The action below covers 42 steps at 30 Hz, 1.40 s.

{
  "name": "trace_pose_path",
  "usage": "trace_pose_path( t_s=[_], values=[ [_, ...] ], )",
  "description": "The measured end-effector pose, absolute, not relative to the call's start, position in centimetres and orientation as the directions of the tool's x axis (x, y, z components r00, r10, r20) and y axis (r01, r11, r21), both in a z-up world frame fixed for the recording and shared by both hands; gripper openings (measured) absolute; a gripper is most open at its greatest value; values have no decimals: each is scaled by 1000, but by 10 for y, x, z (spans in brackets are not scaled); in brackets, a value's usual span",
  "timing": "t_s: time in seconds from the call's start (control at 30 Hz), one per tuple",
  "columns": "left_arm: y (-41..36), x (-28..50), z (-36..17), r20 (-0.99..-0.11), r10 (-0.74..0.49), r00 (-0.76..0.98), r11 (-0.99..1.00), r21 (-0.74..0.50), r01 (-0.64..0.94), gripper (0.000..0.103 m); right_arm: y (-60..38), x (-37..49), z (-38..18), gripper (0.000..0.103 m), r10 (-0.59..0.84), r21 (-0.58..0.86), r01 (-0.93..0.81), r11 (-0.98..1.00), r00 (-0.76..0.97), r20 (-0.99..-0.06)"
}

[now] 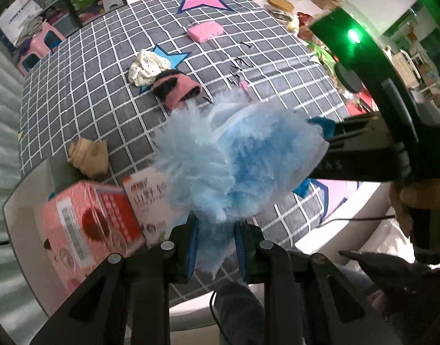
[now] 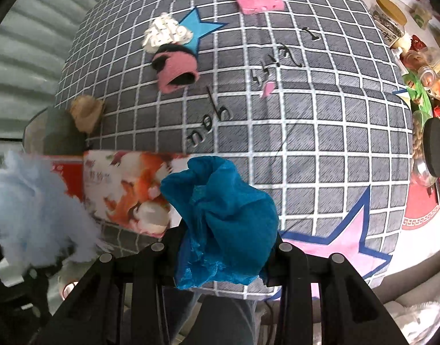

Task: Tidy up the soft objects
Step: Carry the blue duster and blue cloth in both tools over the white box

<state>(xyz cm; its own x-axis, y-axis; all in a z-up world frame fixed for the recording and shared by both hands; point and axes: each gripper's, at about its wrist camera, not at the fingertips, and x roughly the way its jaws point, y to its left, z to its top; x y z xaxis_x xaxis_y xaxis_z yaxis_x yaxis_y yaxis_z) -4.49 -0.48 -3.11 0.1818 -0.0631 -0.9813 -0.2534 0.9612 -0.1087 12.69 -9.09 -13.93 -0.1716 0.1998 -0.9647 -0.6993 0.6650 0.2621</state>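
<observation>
The left tongs point(image 1: 215, 247) are clamped on a fluffy pale-blue duster pad point(image 1: 220, 155), a shaggy mass of fine fibres with a smoother, deeper-blue woven layer on one side; it is lifted above the near edge of the desk point(image 1: 360, 198) and fills the middle of the left wrist view. The right tongs point(image 2: 223, 247) are clamped on a crumpled teal cloth point(image 2: 220, 224), thin and slightly sheer, bunched into soft folds between the fingers. Both bundles hang over a grey cloth with a white grid point(image 2: 320, 143), printed with pink and blue stars and dark lettering. Further back on that cloth lie a white dotted scrunchie point(image 1: 146, 67), ruffled and round, touching a pink-and-black rolled sock point(image 1: 177, 87) with its open cuff showing; a flat pink sponge-like block point(image 1: 205, 31) sits well apart beyond them, and a tan bunched-up cloth point(image 1: 89, 155) rests near the left edge. Just beside the duster stand a pink plastic-wrapped box point(image 1: 88, 224) and a white carton with red print point(image 1: 151, 207), both stiff and glossy. Jars and packets point(image 2: 392, 17) crowd the desk's right side.
</observation>
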Motion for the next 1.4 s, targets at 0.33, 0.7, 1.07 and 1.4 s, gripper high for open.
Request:
trace_pose_path(
  t_s=[0.33, 0.7, 1.07, 1.4],
  values=[
    [-1, -84, -22, -975, -44, 217, 955, -105, -279, 25, -78, 80, -123, 39, 211, 259, -741, 620, -161, -964],
    [12, -128, -15, -967, -20, 254, 936, -108, -336, 25, -54, 39, -111, 39, 204, 246, -802, 544, -158, -966],
    [31, -165, -10, -962, 16, 274, 905, -102, -412, 25, -36, 3, -99, 39, 214, 247, -847, 471, -162, -963],
    [47, -188, -6, -955, 42, 293, 879, -105, -465, 25, -19, -26, -88, 39, 226, 240, -871, 428, -153, -962]
  ],
)
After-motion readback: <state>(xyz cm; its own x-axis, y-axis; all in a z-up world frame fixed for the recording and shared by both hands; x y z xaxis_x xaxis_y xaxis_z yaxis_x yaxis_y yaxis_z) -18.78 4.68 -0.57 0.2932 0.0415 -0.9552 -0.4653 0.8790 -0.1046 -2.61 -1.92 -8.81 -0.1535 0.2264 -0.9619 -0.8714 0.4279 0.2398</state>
